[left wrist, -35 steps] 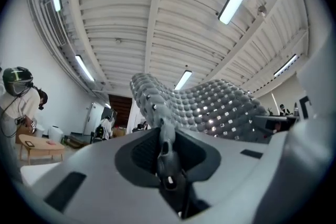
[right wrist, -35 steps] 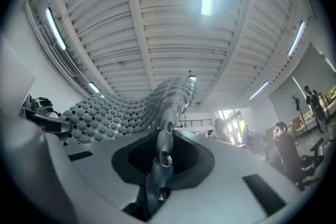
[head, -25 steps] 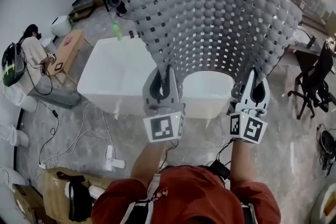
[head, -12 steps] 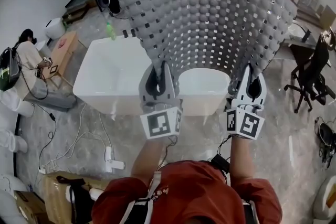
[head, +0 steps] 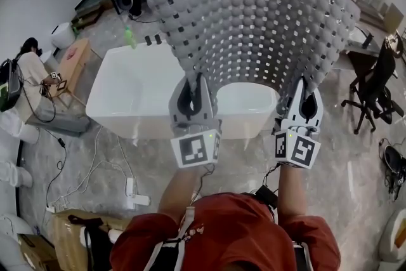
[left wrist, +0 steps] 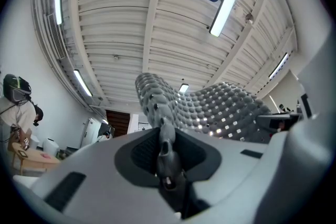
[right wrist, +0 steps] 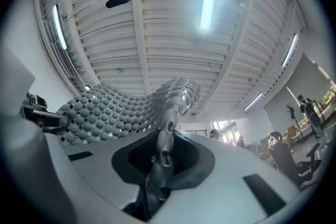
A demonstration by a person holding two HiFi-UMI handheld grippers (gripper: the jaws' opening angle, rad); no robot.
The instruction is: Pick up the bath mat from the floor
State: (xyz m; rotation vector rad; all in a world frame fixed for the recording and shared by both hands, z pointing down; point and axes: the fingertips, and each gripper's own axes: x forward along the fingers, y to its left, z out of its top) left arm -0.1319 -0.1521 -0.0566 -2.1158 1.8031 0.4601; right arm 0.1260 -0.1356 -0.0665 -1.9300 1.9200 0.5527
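A grey pebbled bath mat (head: 254,16) with square holes is held up off the floor, spread wide in front of me and curving upward. My left gripper (head: 195,84) is shut on its lower left edge, my right gripper (head: 306,89) on its lower right edge. In the left gripper view the bath mat (left wrist: 210,107) rises from between the left gripper's (left wrist: 164,136) closed jaws. In the right gripper view the bath mat (right wrist: 126,105) is pinched in the right gripper (right wrist: 164,144) and arcs away to the left. Both grippers tilt upward toward the ceiling.
A white bathtub (head: 146,92) stands just beyond the grippers. Cables and a power strip (head: 134,190) lie on the marble floor at left. A seated person (head: 28,70) is at far left, office chairs (head: 377,89) at right, a cardboard box (head: 70,238) near my feet.
The whole view has shifted slightly; the mat and both grippers stay together in nearly the same pose, still gripped.
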